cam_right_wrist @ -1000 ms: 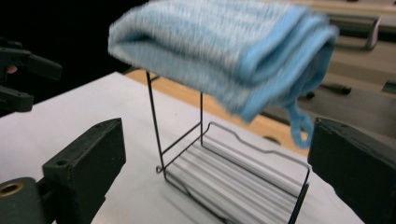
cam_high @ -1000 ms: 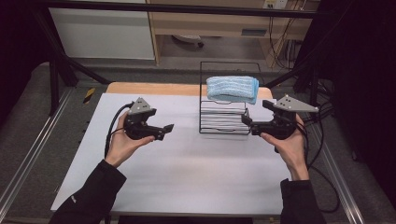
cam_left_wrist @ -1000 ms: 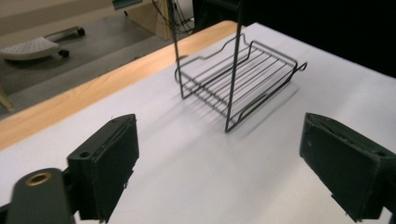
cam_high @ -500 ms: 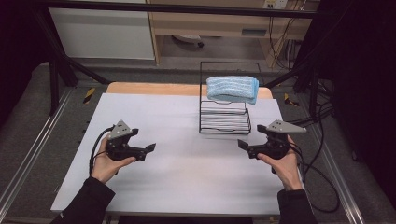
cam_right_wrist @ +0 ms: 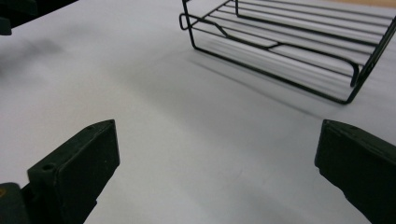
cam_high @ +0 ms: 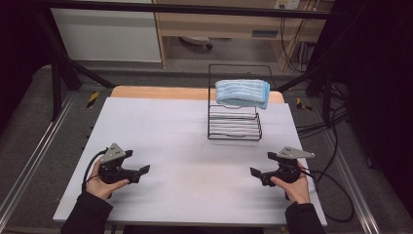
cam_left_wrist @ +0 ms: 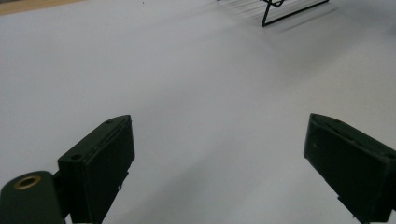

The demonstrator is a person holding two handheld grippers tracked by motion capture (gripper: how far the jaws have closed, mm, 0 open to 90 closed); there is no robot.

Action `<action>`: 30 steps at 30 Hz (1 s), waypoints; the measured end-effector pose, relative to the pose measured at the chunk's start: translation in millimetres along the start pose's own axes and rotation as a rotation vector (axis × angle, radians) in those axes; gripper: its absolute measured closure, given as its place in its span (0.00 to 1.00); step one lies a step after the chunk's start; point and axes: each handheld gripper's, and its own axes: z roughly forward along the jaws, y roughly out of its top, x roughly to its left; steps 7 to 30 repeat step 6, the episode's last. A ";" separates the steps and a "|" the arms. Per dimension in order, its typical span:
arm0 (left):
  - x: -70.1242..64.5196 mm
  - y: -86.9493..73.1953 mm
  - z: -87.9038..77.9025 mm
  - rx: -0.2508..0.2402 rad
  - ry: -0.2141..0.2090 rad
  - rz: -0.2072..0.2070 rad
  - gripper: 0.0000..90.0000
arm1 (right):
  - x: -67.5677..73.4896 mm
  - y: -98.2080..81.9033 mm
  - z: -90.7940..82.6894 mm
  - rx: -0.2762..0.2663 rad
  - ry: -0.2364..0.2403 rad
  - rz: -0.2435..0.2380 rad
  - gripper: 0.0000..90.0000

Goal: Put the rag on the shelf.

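Observation:
A black wire rack (cam_high: 234, 124) stands at the back right of the white table (cam_high: 170, 131). A folded blue towel (cam_high: 242, 92) lies on the rack's top tier. My left gripper (cam_high: 142, 170) is held low over the front left of the table, open and holding nothing. My right gripper (cam_high: 253, 172) hovers at the front right, also open, well short of the rack. In the left gripper view the gripper (cam_left_wrist: 219, 158) faces bare table, with a rack corner (cam_left_wrist: 289, 9) far off. From the right gripper (cam_right_wrist: 217, 163), the rack's lower shelf (cam_right_wrist: 289, 42) lies ahead.
A strip of bare wood (cam_high: 160, 92) edges the table's far side. Cables (cam_high: 331, 180) trail off the right edge by my right hand. Metal rails (cam_high: 29, 165) run along the floor on both sides, and a cabinet (cam_high: 107, 34) stands behind.
Both grippers have drawn back from beside the rack toward the near edge of the table and spread further apart. The towel and rack have stayed put.

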 end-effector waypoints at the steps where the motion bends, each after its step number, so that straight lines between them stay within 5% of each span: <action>1: 0.0 -2.0 0.2 0.006 -0.002 -0.001 0.10 | 0.0 -2.9 -0.4 -0.001 0.004 0.013 0.00; 30: -1.5 -9.3 -0.1 0.028 -0.006 0.000 0.10 | 0.1 -10.9 -3.3 -0.002 0.001 0.003 0.01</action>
